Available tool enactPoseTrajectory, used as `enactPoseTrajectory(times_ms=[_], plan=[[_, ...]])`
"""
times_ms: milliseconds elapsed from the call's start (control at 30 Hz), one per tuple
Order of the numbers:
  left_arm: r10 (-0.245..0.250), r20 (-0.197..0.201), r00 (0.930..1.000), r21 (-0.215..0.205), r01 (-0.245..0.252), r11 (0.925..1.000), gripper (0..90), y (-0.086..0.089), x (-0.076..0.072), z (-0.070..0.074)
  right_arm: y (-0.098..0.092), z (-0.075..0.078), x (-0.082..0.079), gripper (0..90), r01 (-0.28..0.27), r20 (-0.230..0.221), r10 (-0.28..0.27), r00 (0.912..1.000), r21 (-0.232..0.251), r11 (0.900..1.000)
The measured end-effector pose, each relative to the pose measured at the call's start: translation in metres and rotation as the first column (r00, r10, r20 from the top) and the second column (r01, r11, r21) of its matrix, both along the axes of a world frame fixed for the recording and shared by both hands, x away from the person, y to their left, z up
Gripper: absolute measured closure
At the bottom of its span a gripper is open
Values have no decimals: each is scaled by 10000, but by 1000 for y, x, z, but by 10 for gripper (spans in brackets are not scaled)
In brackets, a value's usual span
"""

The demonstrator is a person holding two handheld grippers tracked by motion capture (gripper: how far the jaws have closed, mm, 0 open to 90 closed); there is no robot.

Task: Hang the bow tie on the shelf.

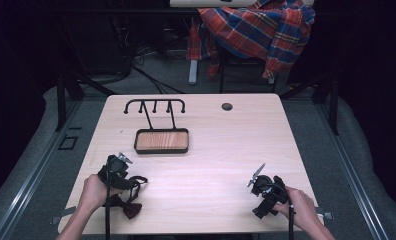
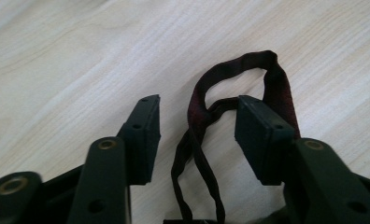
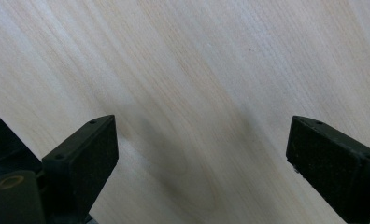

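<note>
A: Start at the left. How is that hand posed?

B: The person's left hand (image 1: 92,192) comes in from the bottom edge of the desk (image 1: 211,145), forearm angled up and inward, holding the left gripper (image 2: 197,128) low over the wood. Its fingers (image 2: 143,135) are spread apart, grasping nothing.

A: And the dark red thing there?

B: A bow tie (image 1: 127,206) lies on the desk just under and beside that gripper, near the front left edge. Its strap (image 2: 206,105) runs up between the released fingers and loops over by the right-hand one in the left gripper view; whether it touches that finger, I cannot tell. The strap's long axis runs roughly along the gripper's own direction.

A: Further along?

B: A black hook stand with a wooden tray base (image 1: 161,140) sits mid-desk toward the back. At the right, the right hand (image 1: 301,207) holds the right gripper (image 3: 202,154) tilted toward the desk's centre, fingers (image 3: 82,158) wide apart over bare wood.
</note>
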State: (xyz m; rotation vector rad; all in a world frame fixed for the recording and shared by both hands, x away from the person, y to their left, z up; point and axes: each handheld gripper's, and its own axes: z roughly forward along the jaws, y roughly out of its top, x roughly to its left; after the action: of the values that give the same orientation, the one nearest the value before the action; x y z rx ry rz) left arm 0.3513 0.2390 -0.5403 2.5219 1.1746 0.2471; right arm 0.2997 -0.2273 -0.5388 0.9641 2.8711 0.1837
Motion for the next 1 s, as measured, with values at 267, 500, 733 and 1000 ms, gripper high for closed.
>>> enactPoseTrajectory(times_ms=[267,500,733,1000], plan=[[-517,-162,9985,292,522,9982,652,-7,-2,-6,2,1,-1,90,-6,2,6,10000,33,10000],[-1055,-324,9939,696,1076,9918,810,-14,-6,-8,-1,2,-3,90,-92,77,92,9999,-77,9999],[-1186,-146,9928,726,1193,9902,874,-14,-6,-5,3,0,-2,93,-175,49,176,9998,-50,9998],[-658,289,9974,669,638,9957,886,-5,-9,0,1,3,-5,94,-114,156,116,9998,-84,9999]])
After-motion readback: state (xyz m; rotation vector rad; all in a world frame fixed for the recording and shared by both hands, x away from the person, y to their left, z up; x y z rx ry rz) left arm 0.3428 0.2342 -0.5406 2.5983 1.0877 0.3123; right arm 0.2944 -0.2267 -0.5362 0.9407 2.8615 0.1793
